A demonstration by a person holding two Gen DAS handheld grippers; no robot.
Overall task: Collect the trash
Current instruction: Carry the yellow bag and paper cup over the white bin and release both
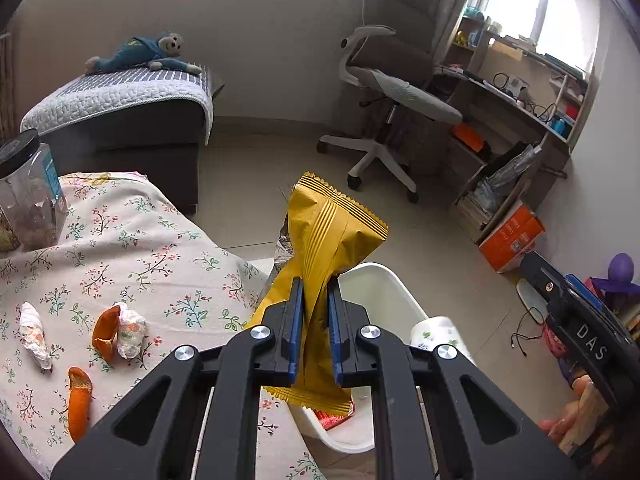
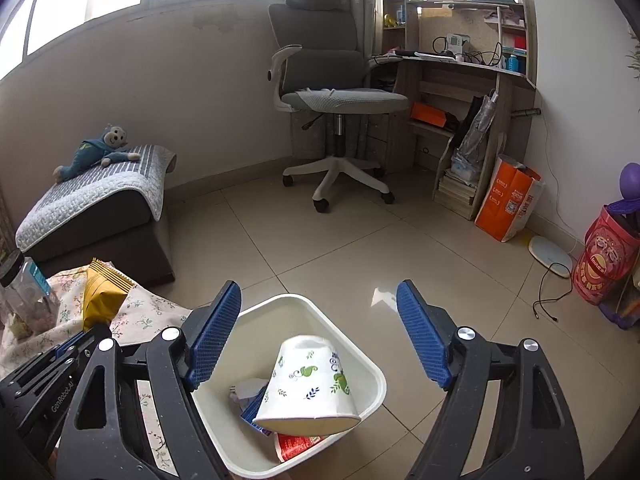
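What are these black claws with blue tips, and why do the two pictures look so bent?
They are hand-held grippers; a person carries one in each hand, each with a wide-angle camera looking along its fingers. In the left camera's picture, the left gripper pinches a yellow wrapper beside a white bin. On the flowered tablecloth lie orange peels, crumpled tissues and a jar. In the right camera's picture, the right gripper stands open above the bin, with a paper cup below it.

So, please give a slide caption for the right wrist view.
Open right gripper above white bin, paper cup between its jaws, untouched.
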